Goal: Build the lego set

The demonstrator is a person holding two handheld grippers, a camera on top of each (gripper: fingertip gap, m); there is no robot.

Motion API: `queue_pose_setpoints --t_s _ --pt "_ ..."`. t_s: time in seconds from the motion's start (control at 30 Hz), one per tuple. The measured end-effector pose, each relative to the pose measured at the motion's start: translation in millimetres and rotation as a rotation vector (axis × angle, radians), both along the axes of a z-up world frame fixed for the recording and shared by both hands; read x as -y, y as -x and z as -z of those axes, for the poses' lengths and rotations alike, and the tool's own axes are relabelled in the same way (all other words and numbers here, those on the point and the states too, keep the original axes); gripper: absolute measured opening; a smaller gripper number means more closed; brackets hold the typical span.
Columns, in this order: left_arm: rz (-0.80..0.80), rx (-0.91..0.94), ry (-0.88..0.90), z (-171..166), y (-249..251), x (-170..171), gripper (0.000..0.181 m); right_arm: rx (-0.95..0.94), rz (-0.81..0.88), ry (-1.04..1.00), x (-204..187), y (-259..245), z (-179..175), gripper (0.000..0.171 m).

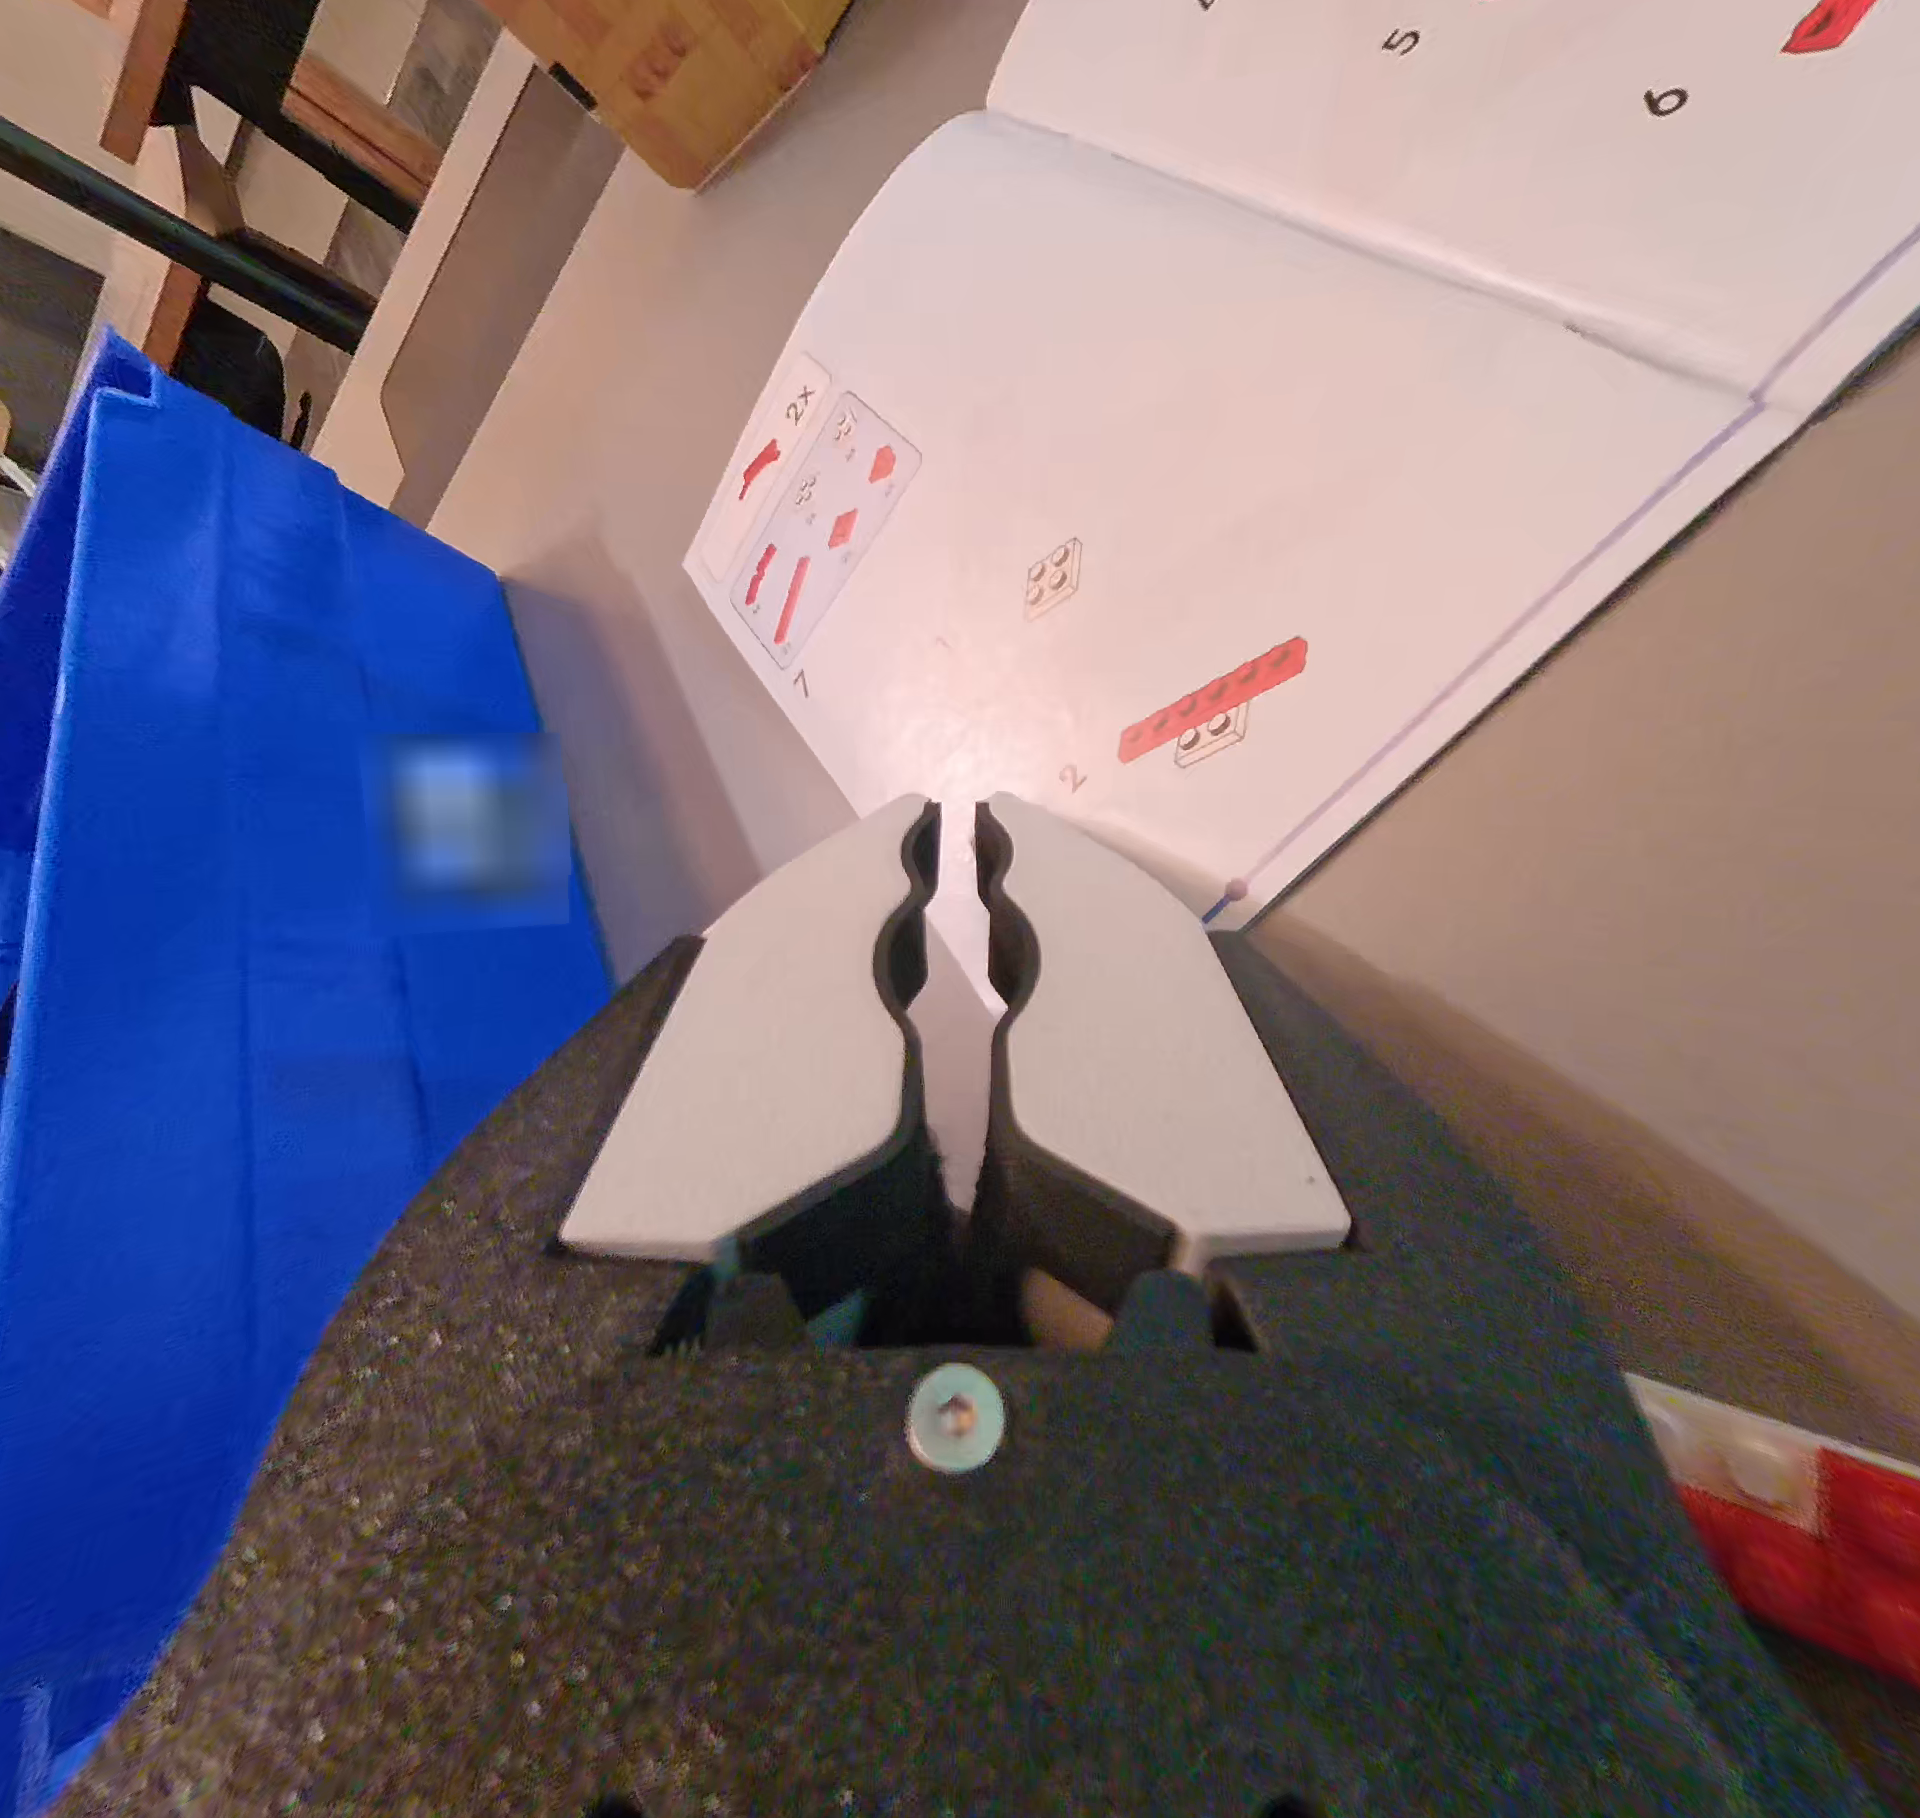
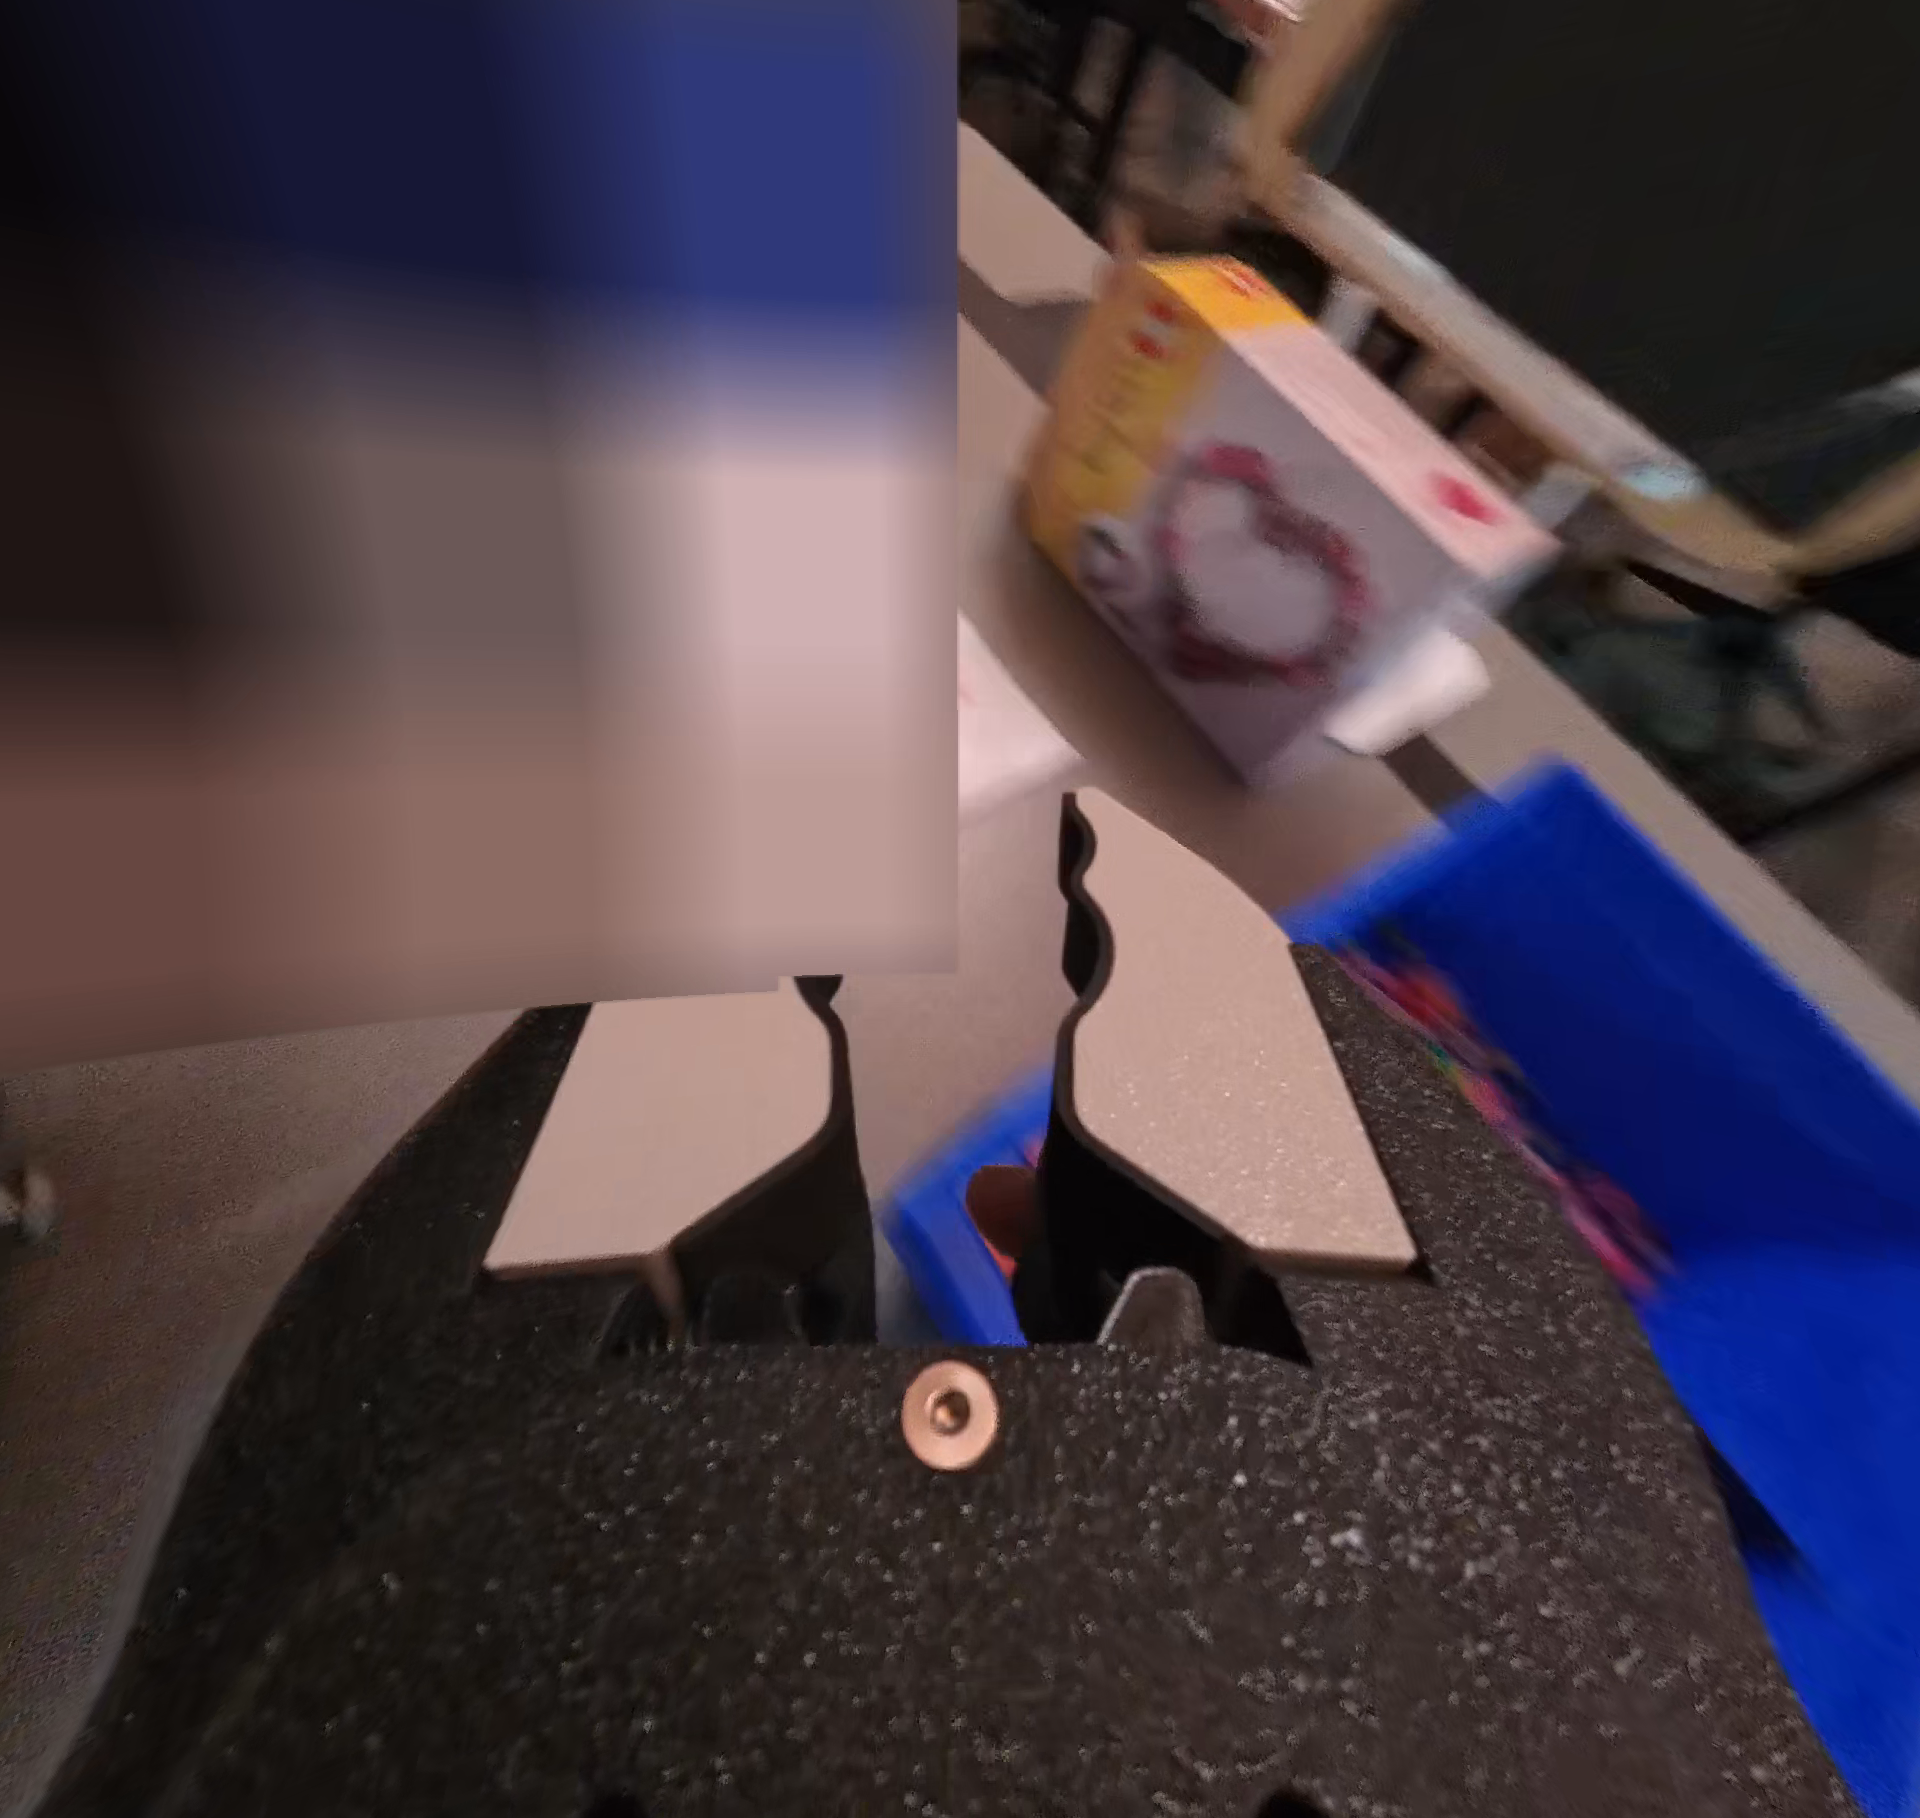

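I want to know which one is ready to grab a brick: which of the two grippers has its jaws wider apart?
The right gripper: a wide gap separates its fingers above the blue bin. The left gripper, over the instruction booklet, shows only a thin slit.

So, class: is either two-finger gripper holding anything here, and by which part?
Nothing is held. The left gripper is nearly closed on empty air above the open white instruction booklet; the right gripper is open over the blue plastic bin.

Grey table (image 1: 1621,729) – open instruction booklet (image 1: 1195,397), blue bin (image 1: 208,833), set box (image 2: 1278,521) on it.
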State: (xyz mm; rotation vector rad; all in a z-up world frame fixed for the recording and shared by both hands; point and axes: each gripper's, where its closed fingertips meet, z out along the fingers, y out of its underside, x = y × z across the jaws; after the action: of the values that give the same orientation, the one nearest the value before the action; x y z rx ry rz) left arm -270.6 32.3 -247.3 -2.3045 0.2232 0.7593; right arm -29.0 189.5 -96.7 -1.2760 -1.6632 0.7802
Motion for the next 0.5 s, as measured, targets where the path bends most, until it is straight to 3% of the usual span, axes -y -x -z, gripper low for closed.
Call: queue_pose_setpoints --t_s 0.13,0.3,0.5 --pt "-0.002 -0.007 0.010 0.2 0.9 0.0 0.006 0.160 0.161 -0.086 -83.5 -84.2 -23.4 0.040" --pt "-0.003 0.019 -0.014 1.0 0.7 0.1 0.004 0.383 -0.149 -0.047 -103.8 -94.6 -22.0 0.038" --pt "-0.029 0.075 -0.060 1.5 2.1 0.3 0.004 0.556 -0.524 -0.051 -95.9 -62.9 18.8 0.025"
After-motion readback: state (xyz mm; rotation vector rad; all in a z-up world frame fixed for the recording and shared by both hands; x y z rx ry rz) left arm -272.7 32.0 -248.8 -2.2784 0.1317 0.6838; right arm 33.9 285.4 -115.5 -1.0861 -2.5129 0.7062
